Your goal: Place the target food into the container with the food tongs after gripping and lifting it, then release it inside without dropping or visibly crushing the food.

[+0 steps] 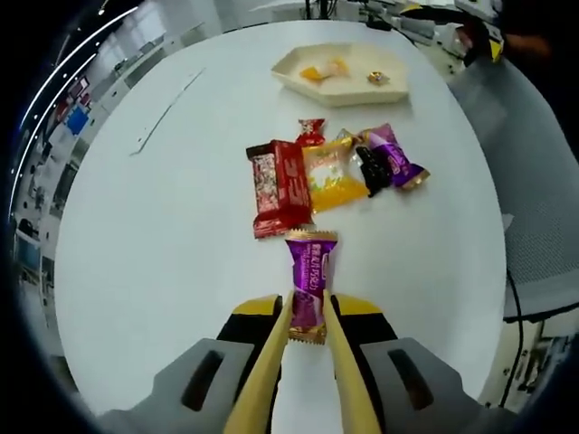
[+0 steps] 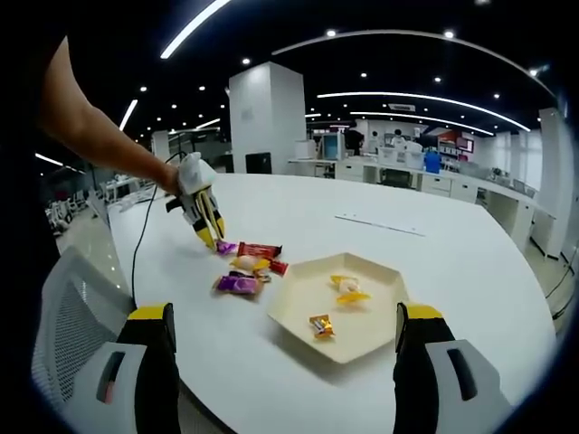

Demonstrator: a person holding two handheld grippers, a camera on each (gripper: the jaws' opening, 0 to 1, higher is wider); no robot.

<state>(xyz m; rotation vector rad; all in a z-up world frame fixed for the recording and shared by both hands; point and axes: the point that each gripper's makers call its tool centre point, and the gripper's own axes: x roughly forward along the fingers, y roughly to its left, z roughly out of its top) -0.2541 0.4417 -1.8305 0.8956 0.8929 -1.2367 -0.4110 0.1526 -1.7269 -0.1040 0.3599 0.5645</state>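
- The tabletop [image 1: 163,235], white and rounded, carries everything; wide bare room is left on it around the sweets, so that moves can be made freely, while its curved edge is seen close beside the tray in the right gripper view
- The tray [image 1: 348,89], pale and six-sided, is set well apart from the sweets on the far side of the pile in the left gripper view; three small wrapped pieces are already held inside it, and much of its floor is left open, so a release there is judged easy
- The left gripper [image 1: 308,316] is held low over the tabletop with its yellow tong-like jaws drawn in along both sides of the purple candy [image 1: 308,285]; they look clamped on its lower half, though how firm the squeeze is cannot be told
- The right gripper [image 2: 285,362] is kept back and high with its jaws wide apart and nothing between them, seemingly to leave the path clear
- A pile of wrapped sweets [image 1: 335,172] lies just beyond the purple candy, the red bar [image 1: 279,185] nearest and almost touching its far end, so a straight lift is judged safest
- The purple candy itself lies on the tabletop, not yet in the tray
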